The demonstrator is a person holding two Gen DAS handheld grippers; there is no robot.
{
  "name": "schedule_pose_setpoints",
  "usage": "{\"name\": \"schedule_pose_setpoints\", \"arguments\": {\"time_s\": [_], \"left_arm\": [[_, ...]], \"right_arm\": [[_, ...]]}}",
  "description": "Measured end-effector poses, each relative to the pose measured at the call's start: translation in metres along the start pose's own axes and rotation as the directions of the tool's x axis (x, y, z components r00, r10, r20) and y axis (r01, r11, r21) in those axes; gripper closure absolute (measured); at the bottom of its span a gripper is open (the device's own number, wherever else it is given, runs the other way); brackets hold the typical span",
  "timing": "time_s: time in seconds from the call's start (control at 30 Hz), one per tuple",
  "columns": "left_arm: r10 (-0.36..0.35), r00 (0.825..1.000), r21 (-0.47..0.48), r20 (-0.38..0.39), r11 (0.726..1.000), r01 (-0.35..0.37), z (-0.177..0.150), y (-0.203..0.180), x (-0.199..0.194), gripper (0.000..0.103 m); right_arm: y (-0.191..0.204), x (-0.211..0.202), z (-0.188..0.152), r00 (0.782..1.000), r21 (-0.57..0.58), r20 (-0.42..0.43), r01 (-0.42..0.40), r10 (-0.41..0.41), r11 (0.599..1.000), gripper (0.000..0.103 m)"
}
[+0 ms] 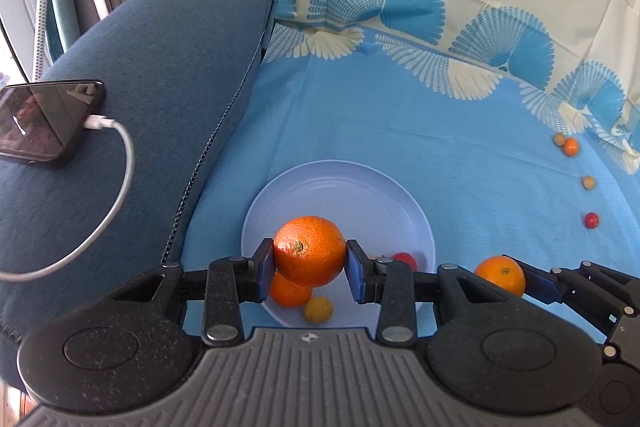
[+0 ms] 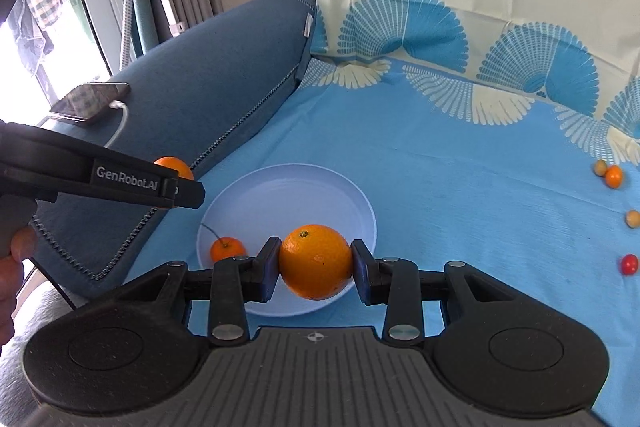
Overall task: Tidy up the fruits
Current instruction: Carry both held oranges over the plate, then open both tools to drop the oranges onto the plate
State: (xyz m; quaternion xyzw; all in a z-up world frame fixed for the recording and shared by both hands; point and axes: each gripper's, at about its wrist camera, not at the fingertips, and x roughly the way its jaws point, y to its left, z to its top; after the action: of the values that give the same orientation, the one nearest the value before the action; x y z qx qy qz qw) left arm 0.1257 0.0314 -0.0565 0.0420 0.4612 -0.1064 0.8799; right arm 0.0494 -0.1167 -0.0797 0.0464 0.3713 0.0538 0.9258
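My left gripper (image 1: pixel 310 261) is shut on a big mottled orange (image 1: pixel 309 251), held just above the near part of a pale plate (image 1: pixel 340 187). On the plate under it lie another orange (image 1: pixel 288 293), a small yellow fruit (image 1: pixel 318 309) and a red tomato (image 1: pixel 405 259). My right gripper (image 2: pixel 316 267) is shut on a smooth orange (image 2: pixel 316 261) over the plate's near right rim (image 2: pixel 370 223). In the right wrist view a small stemmed tangerine (image 2: pixel 227 249) sits on the plate, and the left gripper comes in from the left.
Several small fruits lie loose on the blue cloth at the right: an orange one (image 2: pixel 614 175), two tan ones (image 2: pixel 633 218) and a red one (image 2: pixel 629 263). A blue cushion (image 1: pixel 160 87) on the left carries a phone (image 1: pixel 48 123) with a white cable. A hand (image 2: pixel 16 259) holds the left gripper.
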Motion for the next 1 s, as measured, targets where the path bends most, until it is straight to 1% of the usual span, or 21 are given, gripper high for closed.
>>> {"name": "schedule_pose_setpoints", "arguments": {"time_s": [0.2,0.37,0.57,0.6,0.63,0.67,0.7,0.73,0.77,0.8,0.87,0.93,1.0], "left_arm": [[0.019,0.999,0.003,-0.037,1.000,-0.019,0.011,0.000,0.035,0.062],[0.026,0.998,0.007,-0.053,1.000,-0.025,0.017,-0.001,0.059,0.062],[0.029,0.997,0.003,-0.076,1.000,-0.028,0.021,0.002,0.080,0.062],[0.023,0.997,0.006,-0.078,1.000,-0.022,0.021,0.001,0.081,0.060],[0.014,0.997,0.011,-0.077,1.000,-0.013,0.021,0.002,0.081,0.045],[0.008,0.998,0.013,-0.066,1.000,-0.008,0.021,0.003,0.080,0.022],[0.009,0.999,0.012,-0.043,1.000,-0.009,0.022,0.004,0.077,0.011],[0.016,1.000,0.010,-0.013,1.000,-0.016,0.021,0.004,0.073,0.000],[0.023,1.000,0.012,0.015,1.000,-0.023,0.019,0.004,0.067,0.000],[0.026,0.999,0.024,0.023,0.999,-0.026,0.018,0.004,0.064,0.000],[0.042,0.999,0.039,0.014,0.998,-0.042,0.015,0.003,0.058,0.000],[0.044,0.999,0.036,0.005,0.998,-0.045,0.009,0.004,0.049,0.000],[0.043,0.999,0.030,-0.005,0.999,-0.043,0.002,0.006,0.038,0.000]], "right_arm": [[-0.007,0.035,0.007,1.000,-0.002,-0.026,-0.007,0.007,1.000,0.064],[-0.012,0.061,0.009,0.999,-0.003,-0.051,-0.011,0.011,1.000,0.064],[-0.008,0.085,0.008,0.997,-0.042,-0.074,-0.010,0.007,0.999,0.064],[-0.008,0.088,0.008,0.997,-0.049,-0.073,-0.011,0.008,0.999,0.064],[-0.007,0.089,0.007,0.997,-0.054,-0.072,-0.015,0.011,0.998,0.064],[-0.006,0.091,0.007,0.997,-0.059,-0.075,-0.023,0.018,0.998,0.063],[-0.006,0.092,0.008,0.997,-0.063,-0.074,-0.028,0.023,0.998,0.061],[-0.006,0.092,0.009,0.997,-0.066,-0.068,-0.033,0.028,0.997,0.057],[-0.006,0.091,0.009,0.997,-0.072,-0.062,-0.039,0.035,0.997,0.044],[-0.005,0.089,0.010,0.998,-0.078,-0.056,-0.042,0.037,0.996,0.033],[-0.004,0.082,0.010,0.998,-0.090,-0.048,-0.039,0.035,0.995,0.025],[-0.003,0.075,0.009,0.998,-0.098,-0.053,-0.039,0.034,0.994,0.022],[-0.002,0.064,0.006,0.998,-0.091,-0.064,-0.032,0.026,0.995,0.017]]}}
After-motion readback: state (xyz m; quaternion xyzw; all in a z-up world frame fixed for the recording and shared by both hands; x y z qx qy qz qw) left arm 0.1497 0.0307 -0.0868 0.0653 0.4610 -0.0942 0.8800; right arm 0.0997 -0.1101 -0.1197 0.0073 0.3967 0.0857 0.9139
